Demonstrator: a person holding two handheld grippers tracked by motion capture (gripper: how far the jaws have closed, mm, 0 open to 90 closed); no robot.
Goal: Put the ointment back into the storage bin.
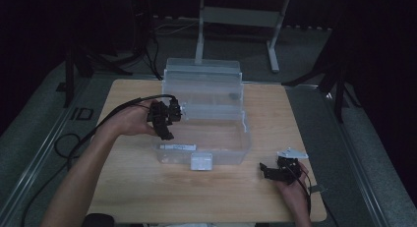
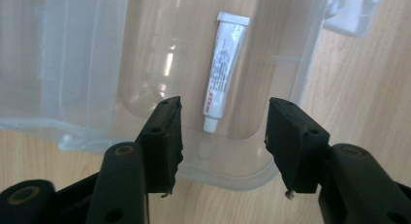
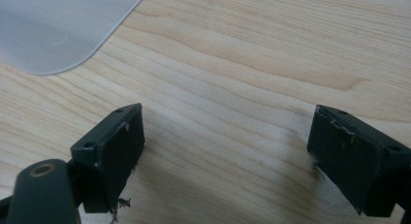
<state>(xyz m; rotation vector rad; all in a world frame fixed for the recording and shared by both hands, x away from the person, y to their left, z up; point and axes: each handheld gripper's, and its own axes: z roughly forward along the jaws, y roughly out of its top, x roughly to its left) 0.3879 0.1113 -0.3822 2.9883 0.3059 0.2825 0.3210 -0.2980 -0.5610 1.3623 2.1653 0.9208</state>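
Observation:
A clear plastic box (image 1: 206, 138) stands open in the middle of the wooden table (image 1: 147, 187), its lid (image 1: 202, 74) tipped up at the back. A small white tube (image 2: 224, 69) with red print lies on the box floor; in the high view the tube (image 1: 178, 147) sits near the front left wall. My left gripper (image 1: 166, 120) hovers over the box's left rim, open, and in the left gripper view its jaws (image 2: 224, 136) frame the tube from above, apart from it. My right gripper (image 1: 273, 172) rests near the table's front right, open (image 3: 225, 151) over bare wood.
A white latch (image 1: 201, 161) hangs on the box's front wall. A corner of the box (image 3: 53, 25) shows in the right gripper view. Beyond the table stand a grey desk frame (image 1: 236, 20) and dark stands. Cables trail off the left edge.

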